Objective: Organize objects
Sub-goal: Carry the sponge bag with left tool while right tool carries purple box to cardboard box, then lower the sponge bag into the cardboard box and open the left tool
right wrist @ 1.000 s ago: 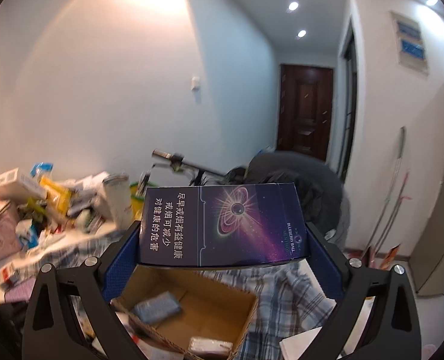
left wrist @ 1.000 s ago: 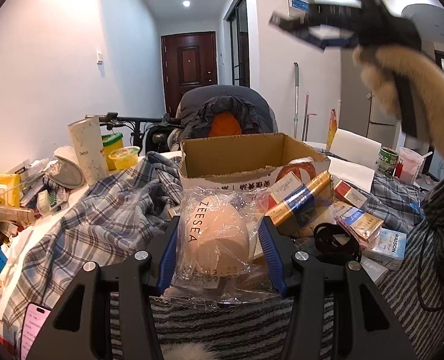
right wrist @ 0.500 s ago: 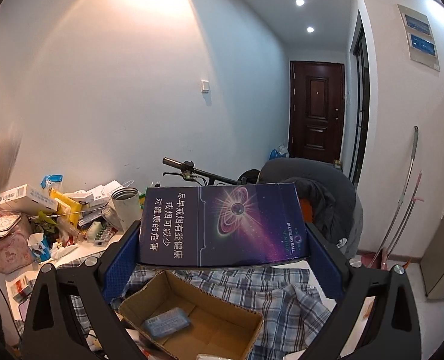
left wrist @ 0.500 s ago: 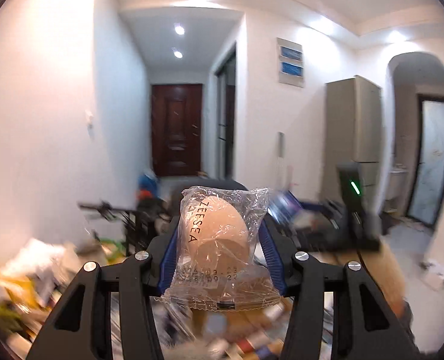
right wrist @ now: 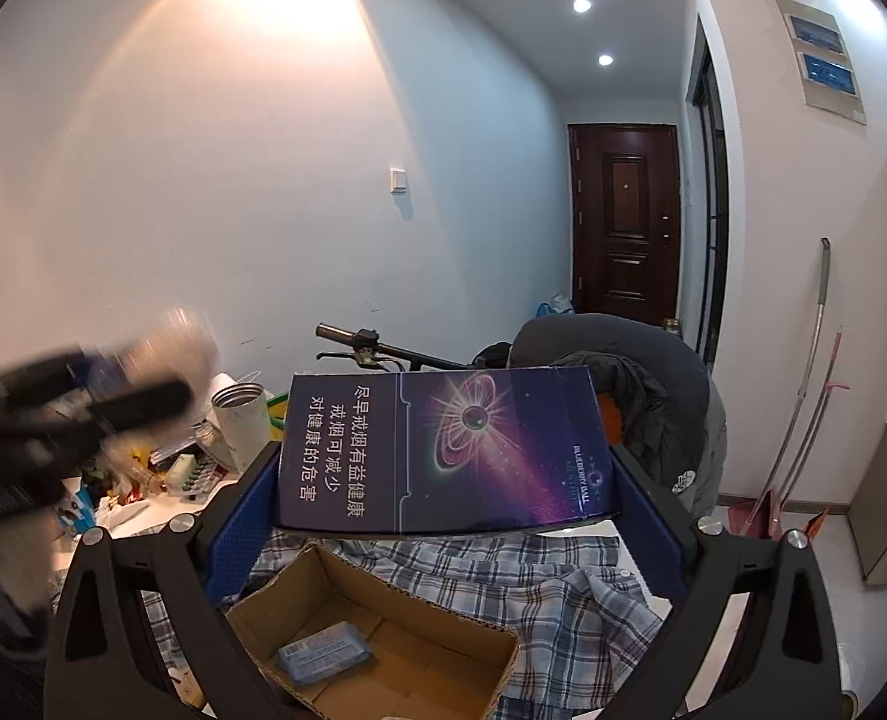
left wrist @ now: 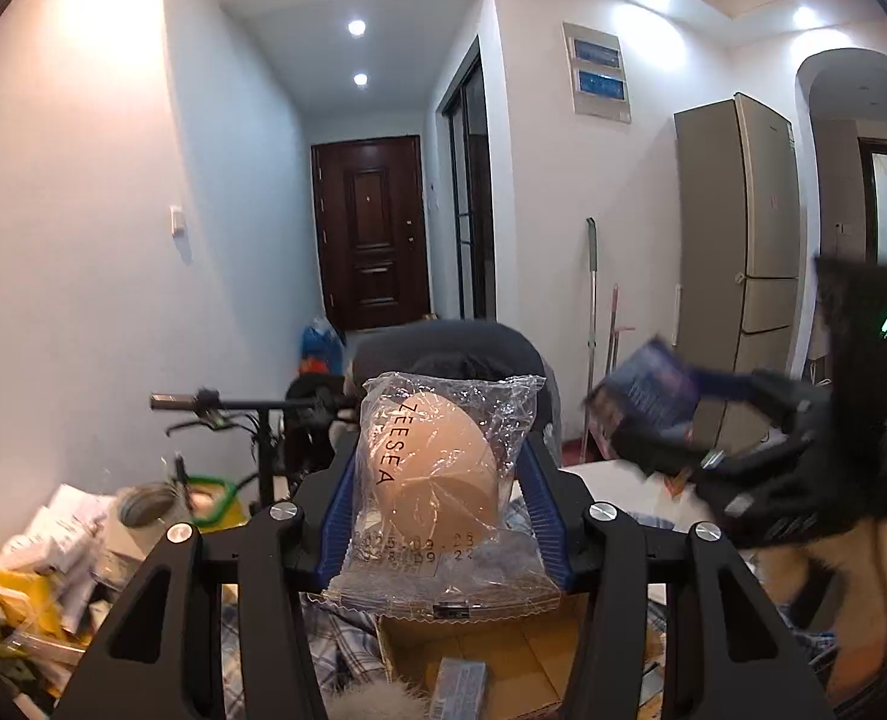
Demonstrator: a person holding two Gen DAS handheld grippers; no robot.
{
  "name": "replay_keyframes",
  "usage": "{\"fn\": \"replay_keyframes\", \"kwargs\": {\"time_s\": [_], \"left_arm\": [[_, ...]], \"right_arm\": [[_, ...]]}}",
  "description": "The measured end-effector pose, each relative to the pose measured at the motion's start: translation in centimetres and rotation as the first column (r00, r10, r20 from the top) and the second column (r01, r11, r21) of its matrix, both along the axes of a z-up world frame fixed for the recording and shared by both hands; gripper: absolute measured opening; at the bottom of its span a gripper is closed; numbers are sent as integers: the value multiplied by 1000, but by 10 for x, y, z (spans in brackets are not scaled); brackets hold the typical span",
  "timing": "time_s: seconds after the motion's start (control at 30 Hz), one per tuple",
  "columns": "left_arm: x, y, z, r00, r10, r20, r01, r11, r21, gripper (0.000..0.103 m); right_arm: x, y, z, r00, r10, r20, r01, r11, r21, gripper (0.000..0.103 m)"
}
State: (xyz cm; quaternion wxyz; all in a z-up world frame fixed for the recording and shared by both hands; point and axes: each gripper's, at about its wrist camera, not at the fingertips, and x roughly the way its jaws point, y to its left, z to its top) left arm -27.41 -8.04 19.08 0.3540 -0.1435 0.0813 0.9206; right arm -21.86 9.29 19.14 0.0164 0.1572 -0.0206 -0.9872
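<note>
While the left gripper (left wrist: 437,480) pinches only crinkly film around the ZEESEA sponge packet (left wrist: 437,483) above the cardboard box (right wrist: 377,630), it could slip out. Only the right view shows the right gripper (right wrist: 443,474) clamping the purple carton (right wrist: 443,450) squarely; its neighbour there seems blurred.

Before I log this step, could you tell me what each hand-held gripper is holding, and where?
Left hand-held gripper: the bagged beige sponge, pinched across its sides. Right hand-held gripper: the purple carton, clamped at its two short ends.
</note>
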Motion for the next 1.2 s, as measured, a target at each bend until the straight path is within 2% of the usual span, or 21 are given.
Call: {"fn": "replay_keyframes", "kwargs": {"time_s": [0.13,0.23,0.33,0.43,0.63,0.8,1.2], "left_arm": [[-24,18,-28,999,-18,35,19,999,-39,53],[-35,28,-42,993,-61,98,65,997,-47,53],[-47,35,-56,988,-37,151,50,995,-83,53],[-55,37,-65,981,-25,190,42,995,-87,53],[-49,28,-58,987,-2,158,16,996,-87,53],[-48,22,-49,991,19,133,-8,997,-82,53],[-53,12,-44,991,15,135,-7,998,-57,53]], "right_arm": [[-5,1,-2,999,32,-30,-34,997,-74,99],[-8,2,-5,997,49,-52,-55,991,-125,99],[-13,0,-7,997,60,-57,-68,986,-151,99],[-15,-3,-10,996,67,-51,-74,985,-155,99],[-16,-9,-13,999,41,-23,-43,992,-123,99],[-18,-16,-14,998,63,3,-63,994,-90,99],[-19,-22,-14,998,66,9,-65,995,-71,99]]}}
